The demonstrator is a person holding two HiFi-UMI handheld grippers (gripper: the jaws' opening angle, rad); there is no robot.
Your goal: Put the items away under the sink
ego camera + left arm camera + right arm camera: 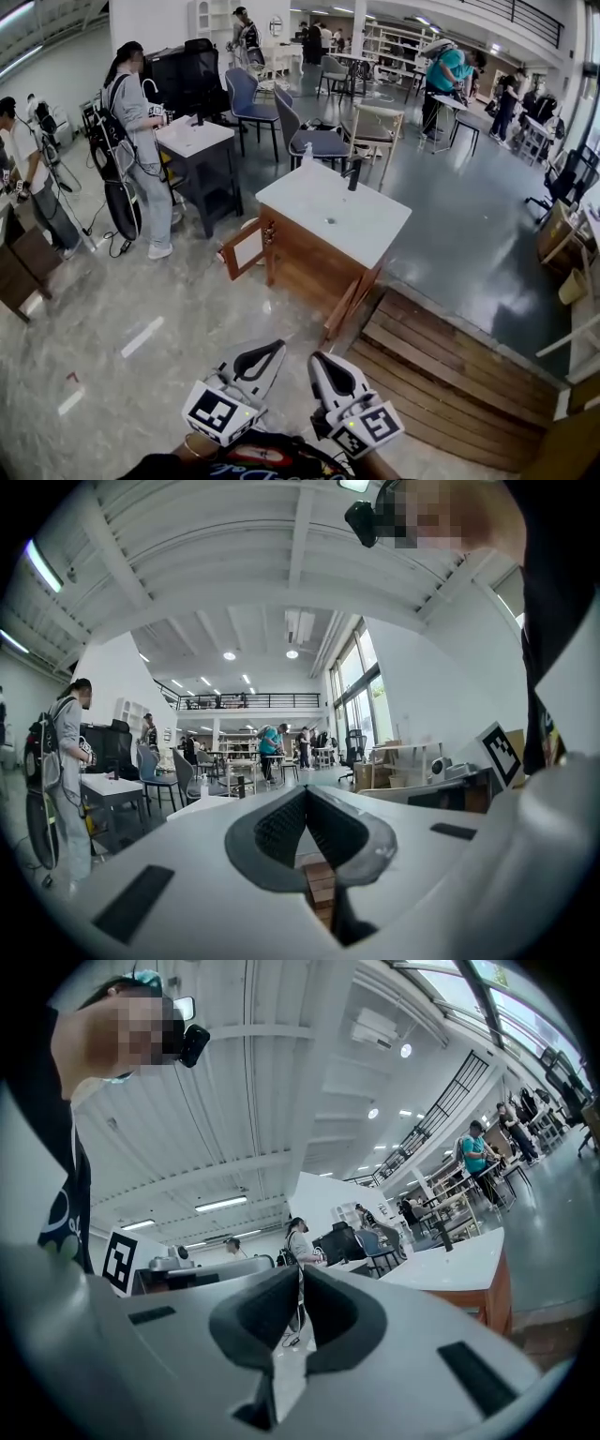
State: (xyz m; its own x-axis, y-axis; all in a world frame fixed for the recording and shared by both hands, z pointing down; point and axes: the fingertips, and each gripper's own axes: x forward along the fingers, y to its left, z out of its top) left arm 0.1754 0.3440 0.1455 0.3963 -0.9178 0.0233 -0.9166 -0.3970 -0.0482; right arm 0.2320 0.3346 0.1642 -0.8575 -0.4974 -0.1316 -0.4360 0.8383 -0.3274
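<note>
A: Sink cabinet (pixel 323 248) stands out on the open floor ahead of us, well apart from both grippers. Wooden body, white top, dark faucet (pixel 353 174) at the far edge.

B: Noted. We log one cabinet door (pixel 243 249) swung open on its left side. The inside is too dark for us to read.

A: Items: we make out one small pump bottle (pixel 307 155), upright on the far corner of the white top, left of the faucet.

B: Left gripper (pixel 271 349) sits low at the bottom of the head view, pointing toward the cabinet. In the left gripper view we see its jaws pressed together at the tips, holding nothing.

A: Right gripper (pixel 322 364) is just beside the left one. Same reading from the right gripper view: jaws closed tip to tip and empty.

B: Ground between us and the cabinet is pale marbled floor (pixel 141 309). To the right, a slatted wooden platform (pixel 450 370) lies near the cabinet's front corner.

A: Surroundings: a person in grey (pixel 141 159) with a backpack stands at a dark side table (pixel 197 141) left of the cabinet. A person in a teal shirt (pixel 450 73) bends over a table far back on the right.
</note>
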